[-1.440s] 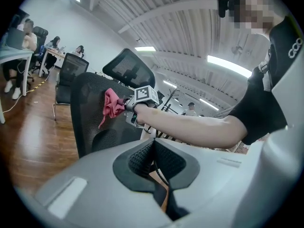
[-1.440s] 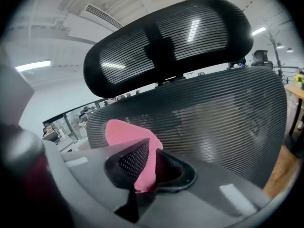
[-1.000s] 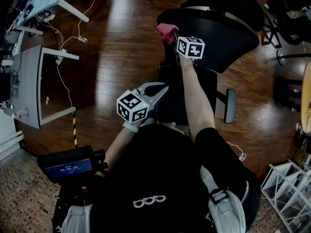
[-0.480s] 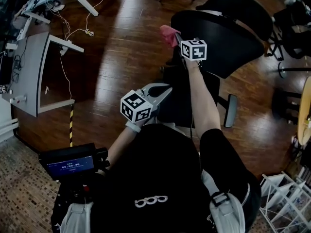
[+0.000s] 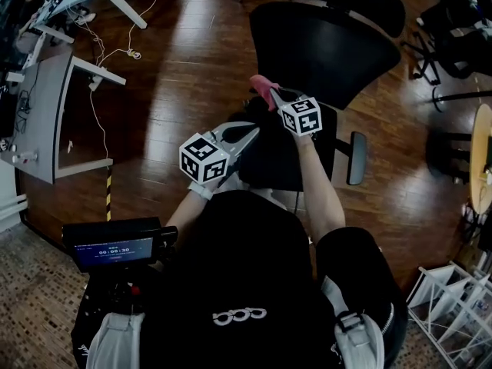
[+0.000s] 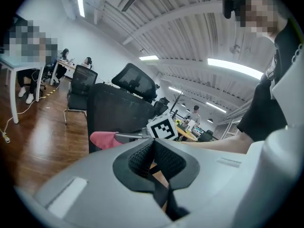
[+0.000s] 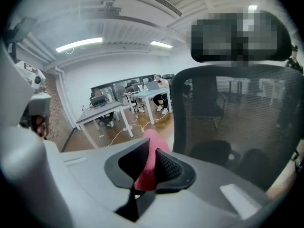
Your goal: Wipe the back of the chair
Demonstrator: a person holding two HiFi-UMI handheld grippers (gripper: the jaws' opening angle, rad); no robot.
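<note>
The left claw [image 5: 247, 132] is closest to the person. Its jaws are pressed together, and nothing is between them. Just ahead of it and a bit to its right, the right claw [image 5: 272, 94] squeezes a pink cloth [image 5: 261, 85] tight. The cloth pokes out past the claw's tips. Right in front of that claw stands the black mesh chair back [image 5: 327, 41]. Its side edge is just beside the cloth, but I cannot tell if they touch. Far off to this claw's left, white desks [image 7: 102, 113] stand on the wood floor [image 5: 192, 68].
</note>
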